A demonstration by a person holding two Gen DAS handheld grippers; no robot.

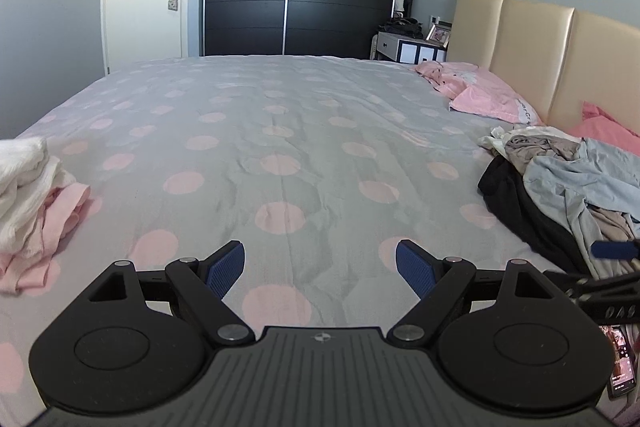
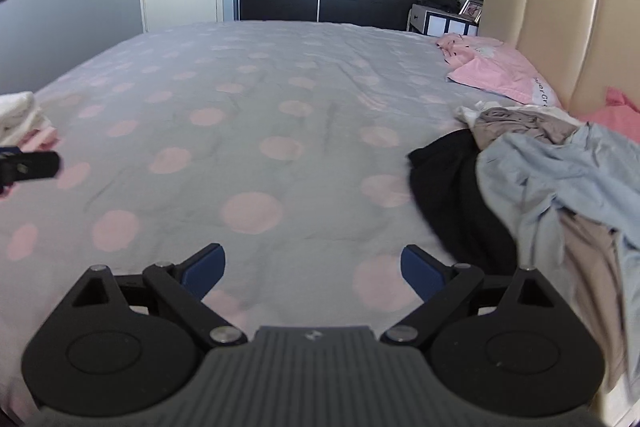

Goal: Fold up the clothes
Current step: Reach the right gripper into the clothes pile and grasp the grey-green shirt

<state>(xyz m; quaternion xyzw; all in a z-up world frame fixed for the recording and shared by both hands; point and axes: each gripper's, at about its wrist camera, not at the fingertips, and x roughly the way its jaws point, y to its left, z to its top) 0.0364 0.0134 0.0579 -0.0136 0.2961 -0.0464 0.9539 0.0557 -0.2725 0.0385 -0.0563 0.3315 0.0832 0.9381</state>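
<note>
1. Two hand-held grippers hover low over a bed (image 1: pixel 280 131) covered in a grey sheet with pink dots. The left gripper (image 1: pixel 320 273) and the right gripper (image 2: pixel 314 271) both have their blue-padded fingers spread wide apart, holding nothing.
2. The clothes to fold lie in a loose, unfolded heap (image 2: pixel 560 179) on the right side of the bed, near the cream headboard (image 2: pixel 560 27) and a pink pillow (image 2: pixel 500 75). The right gripper is near the heap but not touching it.
3. On top of the heap is a pale blue shirt (image 2: pixel 552 171). A black garment (image 2: pixel 452 187) spills out towards the middle of the bed, and a taupe piece (image 2: pixel 516 123) lies behind.
4. A second pile (image 1: pixel 28 195), white and pink, sits at the bed's left edge; it looks already stacked.
5. Likely handling: the fabrics appear light, soft and limp, so they will sag and drag neighbours along.
6. A sensible hold would be a free edge or corner of the blue shirt, pinching a single layer and lifting clear of the tangle.
</note>
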